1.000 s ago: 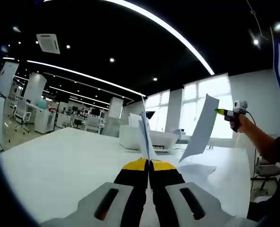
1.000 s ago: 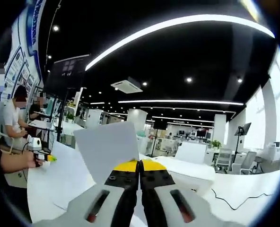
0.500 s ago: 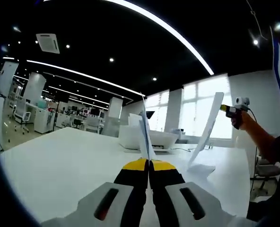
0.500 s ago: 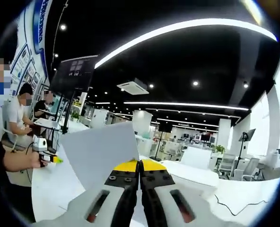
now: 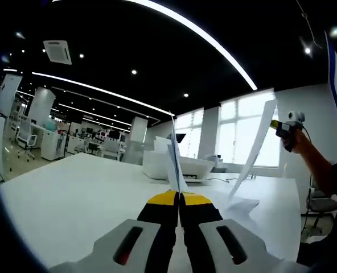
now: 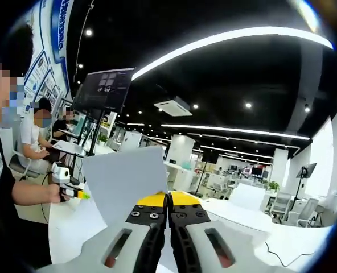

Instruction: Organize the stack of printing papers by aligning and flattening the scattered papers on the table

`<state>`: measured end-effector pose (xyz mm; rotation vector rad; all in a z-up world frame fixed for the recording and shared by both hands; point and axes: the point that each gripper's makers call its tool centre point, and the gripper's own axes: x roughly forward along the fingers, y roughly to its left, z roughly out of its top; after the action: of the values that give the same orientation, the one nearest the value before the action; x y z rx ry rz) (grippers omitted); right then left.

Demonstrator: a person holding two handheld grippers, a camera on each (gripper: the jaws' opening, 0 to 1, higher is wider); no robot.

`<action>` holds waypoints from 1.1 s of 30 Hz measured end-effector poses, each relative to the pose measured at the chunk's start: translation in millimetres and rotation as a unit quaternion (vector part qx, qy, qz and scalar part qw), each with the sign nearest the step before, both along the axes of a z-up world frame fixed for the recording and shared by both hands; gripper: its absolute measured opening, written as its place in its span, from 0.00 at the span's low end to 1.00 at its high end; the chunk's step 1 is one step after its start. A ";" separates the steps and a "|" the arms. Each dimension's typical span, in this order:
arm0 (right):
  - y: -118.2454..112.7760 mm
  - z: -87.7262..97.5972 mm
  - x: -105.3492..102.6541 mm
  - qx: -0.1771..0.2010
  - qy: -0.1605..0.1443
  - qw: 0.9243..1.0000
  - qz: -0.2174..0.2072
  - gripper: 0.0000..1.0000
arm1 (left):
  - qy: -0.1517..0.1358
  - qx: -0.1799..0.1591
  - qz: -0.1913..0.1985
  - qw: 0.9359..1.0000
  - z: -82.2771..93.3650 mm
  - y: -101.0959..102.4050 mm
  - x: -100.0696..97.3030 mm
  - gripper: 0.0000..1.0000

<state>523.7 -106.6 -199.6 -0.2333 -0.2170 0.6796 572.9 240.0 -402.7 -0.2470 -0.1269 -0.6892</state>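
We held one sheet of paper up between both tools, above the desk.

Our left tool (image 5: pixel 179 197) was pressed together on the sheet's (image 5: pixel 174 162) edge, which rose toward 12 o'clock, seen edge-on. Our right tool (image 6: pixel 168 198) pinched the same sheet (image 6: pixel 128 182), its face spreading toward 10 o'clock. In the left gripper view the right tool (image 5: pixel 283 126) sat at 2 o'clock, the sheet hanging from it, more papers (image 5: pixel 242 203) lying below on the white desk (image 5: pixel 72 193).

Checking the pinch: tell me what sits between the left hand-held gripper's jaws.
In the left gripper view, a sheet of printing paper stands edge-on, pinched between the shut jaws of the left hand-held gripper.
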 end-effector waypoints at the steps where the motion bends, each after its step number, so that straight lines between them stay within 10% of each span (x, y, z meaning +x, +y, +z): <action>1: 1.8 1.0 -1.5 0.002 0.001 1.000 0.005 0.00 | 0.000 0.000 0.000 1.000 0.0 0.0 0.0 0.06; 33: 55.2 0.4 -37.3 0.012 0.055 0.993 0.104 0.00 | 0.003 0.003 0.000 1.000 -0.4 -0.6 -0.1 0.06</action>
<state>486.4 -51.4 -199.2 -0.1500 -0.1454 0.8937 572.8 239.4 -403.1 -0.2440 -0.1193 -0.6877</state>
